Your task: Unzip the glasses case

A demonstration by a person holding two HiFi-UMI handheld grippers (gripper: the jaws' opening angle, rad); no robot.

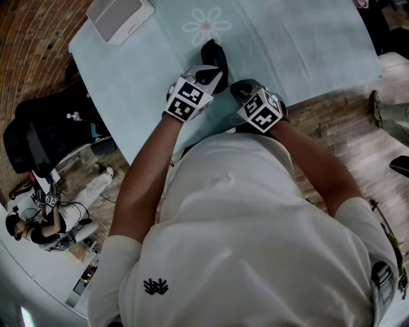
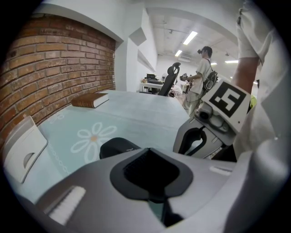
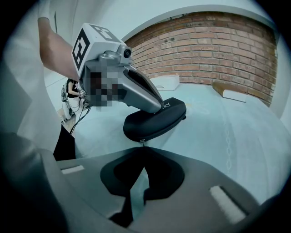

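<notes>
Lying on tabletop (image 1: pixel 307 51): 1 black case (image 3: pixel 154 120), left gripper (image 2: pixel 150 152) jaws together atop it, right gripper (image 3: pixel 143 149) jaws pinching zip pull (image 3: pixel 142 142).

1. Tabletop (image 1: pixel 307 51): wears a pale teal cloth, with a white daisy print (image 1: pixel 206 27) toward the far side.
2. White boxy object (image 1: pixel 119 18): sits at the tabletop's far left corner, near the brick wall (image 2: pixel 50 68).
3. Brown book (image 2: pixel 90 100): lies flat at the tabletop's far end, close beside the same wall.
4. Black office chair (image 1: pixel 45 134): stands on the floor to the left of the tabletop.
5. Person (image 1: pixel 38 223): shows at the head view's lower left among cables; posture hard to tell.
6. Standing person (image 2: pixel 202 77): wears a cap and a light shirt, well beyond the tabletop, next to a second black chair (image 2: pixel 170 77).
7. Wooden floor (image 1: pixel 345 128): runs along the tabletop's right side.
8. Ceiling light strips (image 2: pixel 190 37): glow white overhead.
</notes>
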